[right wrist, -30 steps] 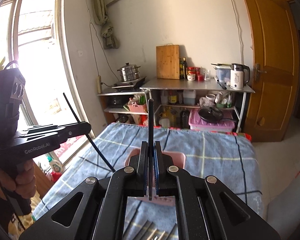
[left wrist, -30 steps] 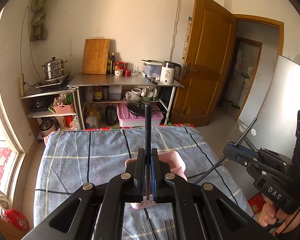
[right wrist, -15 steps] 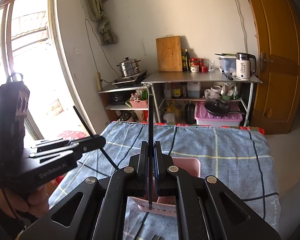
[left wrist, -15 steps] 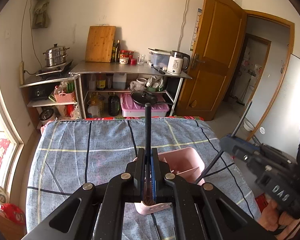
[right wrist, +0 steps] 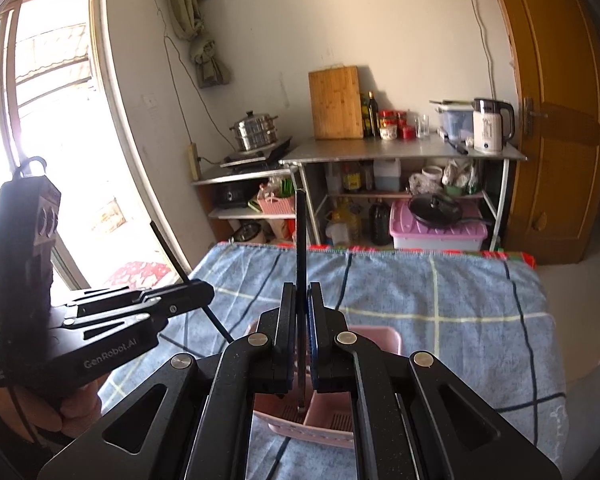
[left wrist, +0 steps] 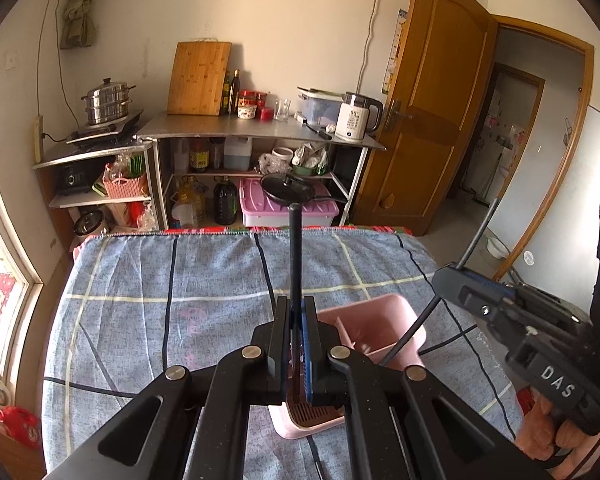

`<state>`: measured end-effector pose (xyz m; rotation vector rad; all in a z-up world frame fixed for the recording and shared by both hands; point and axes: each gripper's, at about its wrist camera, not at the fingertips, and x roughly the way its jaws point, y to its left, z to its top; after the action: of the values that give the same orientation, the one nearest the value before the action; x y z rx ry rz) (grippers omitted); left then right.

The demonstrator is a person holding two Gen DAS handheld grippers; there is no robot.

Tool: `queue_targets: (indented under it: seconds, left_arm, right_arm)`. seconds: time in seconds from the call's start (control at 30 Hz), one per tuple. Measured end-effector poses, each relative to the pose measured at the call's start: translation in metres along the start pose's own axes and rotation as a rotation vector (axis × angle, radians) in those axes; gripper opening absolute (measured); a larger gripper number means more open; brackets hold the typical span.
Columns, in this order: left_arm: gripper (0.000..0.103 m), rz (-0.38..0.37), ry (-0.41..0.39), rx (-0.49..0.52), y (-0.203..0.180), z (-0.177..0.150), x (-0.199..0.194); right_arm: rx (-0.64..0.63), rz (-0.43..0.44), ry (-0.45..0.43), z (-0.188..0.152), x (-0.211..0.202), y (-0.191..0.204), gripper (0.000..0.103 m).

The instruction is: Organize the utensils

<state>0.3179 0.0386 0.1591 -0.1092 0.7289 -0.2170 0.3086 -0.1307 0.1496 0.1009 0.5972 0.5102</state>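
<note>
The left gripper (left wrist: 296,320) is clamped on one black chopstick (left wrist: 295,248); the right gripper (right wrist: 302,304) is clamped on a second black chopstick (right wrist: 300,236). Both sticks stand over the single pink holder (left wrist: 384,320) on the checked cloth (left wrist: 160,300). Only the left wrist view shows the doorway (left wrist: 512,152); only the right wrist view shows the window (right wrist: 56,128). Bare cloth lies beyond the holder to the table's far edge.

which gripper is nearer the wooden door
right. the right gripper is on the wooden door side of the table, while the left gripper is on the far side, by the window
</note>
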Motion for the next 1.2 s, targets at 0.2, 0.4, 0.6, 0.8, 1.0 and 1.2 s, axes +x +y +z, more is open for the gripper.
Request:
queue_targets:
  seconds: [0.2, 0.4, 0.6, 0.8, 1.0, 1.2]
  left_arm:
    - [0.005, 0.005, 0.027, -0.002, 0.005, -0.014, 0.017]
    - [0.019, -0.004, -0.002, -0.021, 0.009, -0.017, 0.007]
    - [0.031, -0.002, -0.069, -0.029, 0.01, -0.029, -0.026]
    - [0.031, -0.014, -0.116, -0.024, 0.0, -0.061, -0.062]
    - [0.031, -0.029, -0.135, -0.016, -0.016, -0.113, -0.09]
    - [0.031, -0.041, -0.131, -0.011, -0.033, -0.162, -0.109]
  right_arm:
    - [0.029, 0.008, 0.064, -0.017, 0.021, -0.013, 0.005]
    - [0.026, 0.01, 0.063, -0.02, 0.016, -0.016, 0.014]
    - [0.048, 0.014, 0.028, -0.026, -0.011, -0.021, 0.025]
    - [0.074, -0.006, -0.003, -0.052, -0.053, -0.025, 0.025]
    - [0.081, -0.033, -0.001, -0.09, -0.09, -0.023, 0.026]
    - [0.091, -0.061, 0.02, -0.131, -0.12, -0.019, 0.026]
